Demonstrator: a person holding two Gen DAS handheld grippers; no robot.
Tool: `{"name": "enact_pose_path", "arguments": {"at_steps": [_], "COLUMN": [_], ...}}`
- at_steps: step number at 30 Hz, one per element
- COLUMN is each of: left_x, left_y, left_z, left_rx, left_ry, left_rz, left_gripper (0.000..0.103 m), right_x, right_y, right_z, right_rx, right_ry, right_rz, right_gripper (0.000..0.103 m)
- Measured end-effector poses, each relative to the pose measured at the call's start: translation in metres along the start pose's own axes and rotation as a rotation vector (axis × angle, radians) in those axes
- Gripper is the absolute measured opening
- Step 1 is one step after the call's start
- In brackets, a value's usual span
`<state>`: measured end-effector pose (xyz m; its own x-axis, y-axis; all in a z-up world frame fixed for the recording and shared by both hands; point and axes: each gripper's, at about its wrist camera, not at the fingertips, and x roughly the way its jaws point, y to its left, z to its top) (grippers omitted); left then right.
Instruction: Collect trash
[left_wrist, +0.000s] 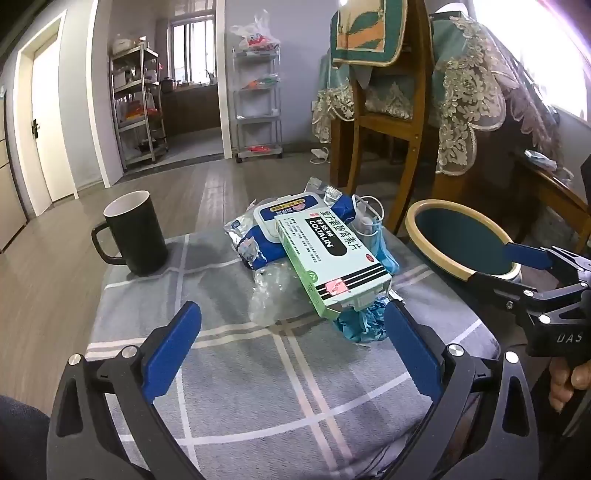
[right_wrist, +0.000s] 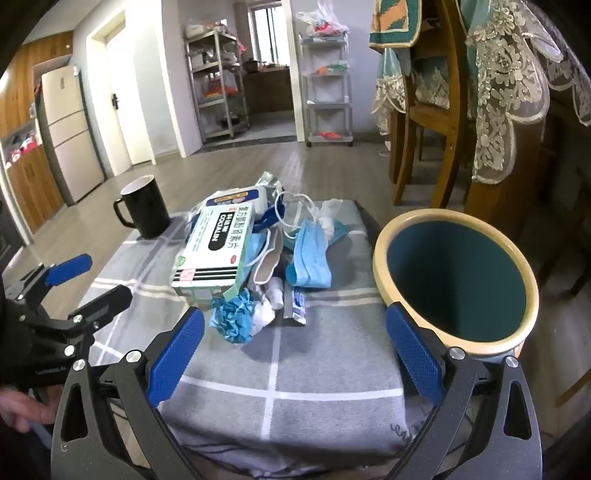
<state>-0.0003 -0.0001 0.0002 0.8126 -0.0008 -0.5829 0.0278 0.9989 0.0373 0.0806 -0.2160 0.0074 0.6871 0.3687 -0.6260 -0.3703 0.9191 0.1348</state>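
**Both grippers wide over the trash pile**

While you held both tools tilted down toward the small table, its grey plaid cloth (left_wrist: 236, 369) lay soft and woven under everything. Farthest left stood a glossy black mug (left_wrist: 135, 232) with a white inside, upright, handle to the left, well apart from the pile. At the middle sat the heap of trash: a crinkled blue-and-silver foil wipes pack (left_wrist: 273, 225) with a rigid white flip lid, and a flat pale-green cardboard medicine box (left_wrist: 332, 254) resting tilted across it. A crumpled blue glove (right_wrist: 232, 317) poked out from under the box's near end, and a pleated blue face mask (right_wrist: 308, 258) with white ear loops lay just right of the box. Right of the table stood the round bin (right_wrist: 384, 258), cream-rimmed and dark teal inside, its mouth open.

Your left gripper (left_wrist: 291, 354) hovered low in front of the pile, its ribbed blue pads spread wide with nothing between them. Your right gripper (right_wrist: 293, 354) hung likewise, jaws fully apart and empty, its right pad in front of the bin's rim. Your fingers (left_wrist: 565, 384) wrapped the right tool's black handle.
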Motion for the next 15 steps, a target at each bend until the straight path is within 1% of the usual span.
{"name": "enact_pose_path", "arguments": {"at_steps": [7,15], "left_x": [0.0029,-0.0003], "left_y": [-0.0002,-0.0009], "left_z": [0.0018,-0.0007], "left_rx": [-0.019,-0.014], "left_ry": [0.009,0.003], "left_rz": [-0.029,-0.035], "left_gripper": [0.097,0.097], "right_x": [-0.0015,-0.0008], "right_y": [-0.0015,-0.0008], "right_z": [0.002,0.002], "right_rx": [-0.002,-0.003], "right_ry": [0.001,0.003], "right_rz": [-0.007,-0.004], "right_gripper": [0.098,0.098]}}
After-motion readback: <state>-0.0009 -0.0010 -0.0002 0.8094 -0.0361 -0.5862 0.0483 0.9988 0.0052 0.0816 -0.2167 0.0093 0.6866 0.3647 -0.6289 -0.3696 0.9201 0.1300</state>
